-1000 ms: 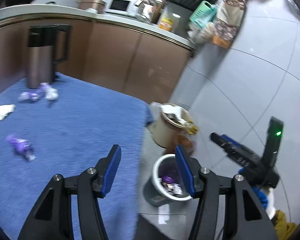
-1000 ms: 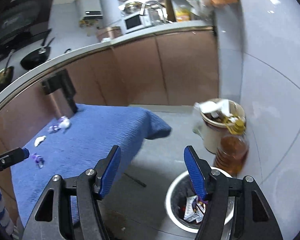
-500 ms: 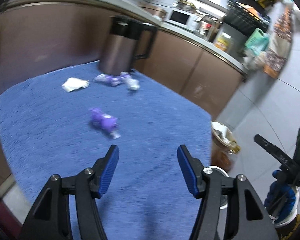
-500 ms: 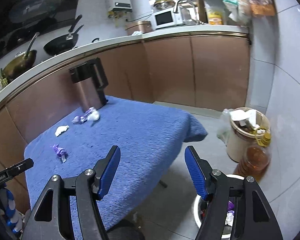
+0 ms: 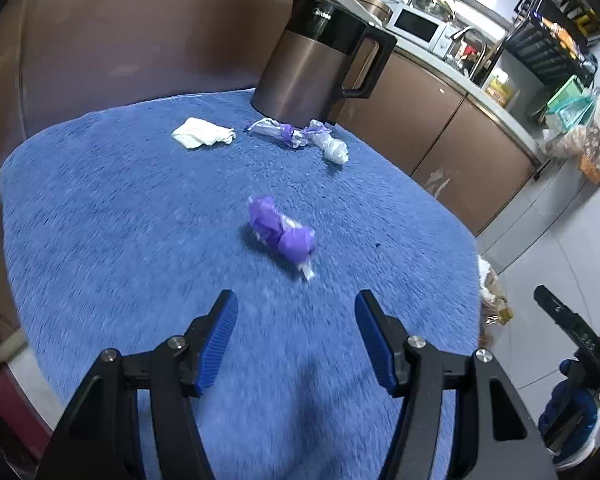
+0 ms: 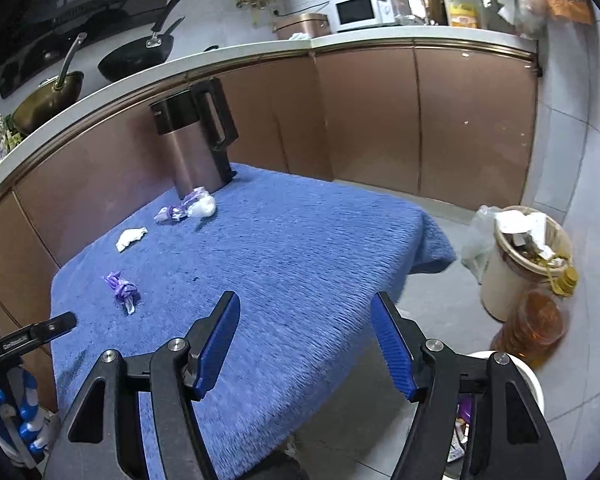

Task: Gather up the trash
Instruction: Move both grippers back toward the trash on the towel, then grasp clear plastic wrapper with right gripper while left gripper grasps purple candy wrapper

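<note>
A crumpled purple wrapper [image 5: 282,234] lies on the blue cloth-covered table [image 5: 100,220], just ahead of my left gripper [image 5: 296,320], which is open and empty. Farther back lie a white paper scrap [image 5: 202,138], a purple-and-clear wrapper [image 5: 278,132] and a white wad [image 5: 334,148]. My right gripper [image 6: 304,324] is open and empty above the table's near edge. In the right wrist view the purple wrapper [image 6: 121,290] lies at the left, and the white trash bin [image 6: 528,380] stands on the floor at the lower right, partly hidden.
A brown kettle [image 5: 312,68] stands at the back of the table. A beige bin full of rubbish [image 6: 520,256] and an amber jar [image 6: 536,328] stand on the floor by the wall. Brown cabinets [image 6: 420,120] run behind.
My left gripper has swung from the floor bin to the table and closed in on the purple wrapper. My right gripper has lifted from over the bin toward the table.
</note>
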### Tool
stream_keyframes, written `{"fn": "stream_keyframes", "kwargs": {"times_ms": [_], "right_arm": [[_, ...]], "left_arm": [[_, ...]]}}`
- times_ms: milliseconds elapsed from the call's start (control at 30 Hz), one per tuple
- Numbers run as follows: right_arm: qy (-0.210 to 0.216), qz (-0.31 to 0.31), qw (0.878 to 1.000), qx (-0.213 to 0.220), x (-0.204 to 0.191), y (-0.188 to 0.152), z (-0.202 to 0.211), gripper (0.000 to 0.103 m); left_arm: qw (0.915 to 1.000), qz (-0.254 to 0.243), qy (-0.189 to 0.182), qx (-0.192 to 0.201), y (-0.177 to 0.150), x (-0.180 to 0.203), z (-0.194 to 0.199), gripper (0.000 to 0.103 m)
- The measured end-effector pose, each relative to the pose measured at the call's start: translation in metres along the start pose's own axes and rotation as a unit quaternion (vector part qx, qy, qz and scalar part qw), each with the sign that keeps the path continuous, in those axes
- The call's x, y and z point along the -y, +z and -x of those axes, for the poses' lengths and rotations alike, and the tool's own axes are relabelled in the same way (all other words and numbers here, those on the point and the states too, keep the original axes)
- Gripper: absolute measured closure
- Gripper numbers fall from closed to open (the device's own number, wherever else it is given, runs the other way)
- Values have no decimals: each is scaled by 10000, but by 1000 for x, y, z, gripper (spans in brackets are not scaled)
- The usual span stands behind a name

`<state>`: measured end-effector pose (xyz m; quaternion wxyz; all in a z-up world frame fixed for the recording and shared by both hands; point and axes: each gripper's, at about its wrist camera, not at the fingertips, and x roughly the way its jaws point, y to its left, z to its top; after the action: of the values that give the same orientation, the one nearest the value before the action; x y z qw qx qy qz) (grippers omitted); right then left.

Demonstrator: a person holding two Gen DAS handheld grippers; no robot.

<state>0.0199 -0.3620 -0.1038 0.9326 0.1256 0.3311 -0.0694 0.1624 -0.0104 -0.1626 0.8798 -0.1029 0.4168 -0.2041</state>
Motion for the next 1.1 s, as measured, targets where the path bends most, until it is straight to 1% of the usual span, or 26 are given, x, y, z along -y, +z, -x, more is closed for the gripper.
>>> {"fn": "stream_keyframes", "kwargs": {"times_ms": [133, 333, 467, 500, 533, 567, 733, 800, 900, 1033, 1100], "right_arm": [[122, 129, 9998, -99, -10, 6, -20, 32], [278, 359, 9987, -248, -30, 21, -53, 32], [417, 589, 9970, -264, -51, 38, -78, 31], [479, 664, 9962, -291, -58, 43, -88, 31], [529, 708, 9956, -317, -63, 46, -96, 31], [593, 751, 9948, -351, -69, 49, -105, 31], [986, 883, 9895, -590, -107, 69, -166, 31], [1051, 905, 9881, -666, -119, 74, -187, 31], [1081, 904, 9866, -827, -137, 83, -226, 31], [1034, 948, 9861, -895, -152, 94, -259, 31], [940, 986, 9865, -907, -158, 100, -274, 31]], "left_arm": [[9999, -41, 138, -85, 16, 6, -29, 44], [9988, 236, 390, -151, 42, 1, -69, 44], [9989, 273, 328, -203, 42, -3, -89, 44], [9989, 260, 327, -213, 40, -5, -93, 46], [9992, 267, 279, -131, 39, -6, -93, 46], [9993, 321, 180, -80, 39, -8, -92, 54], [9983, 558, -159, -9, 39, -20, -92, 56], [9978, 615, -233, -4, 40, -22, -92, 56], [9972, 660, -347, 22, 40, -24, -92, 57], [9959, 715, -543, 77, 39, -25, -87, 58], [9954, 730, -608, 118, 38, -26, -84, 58]]}}
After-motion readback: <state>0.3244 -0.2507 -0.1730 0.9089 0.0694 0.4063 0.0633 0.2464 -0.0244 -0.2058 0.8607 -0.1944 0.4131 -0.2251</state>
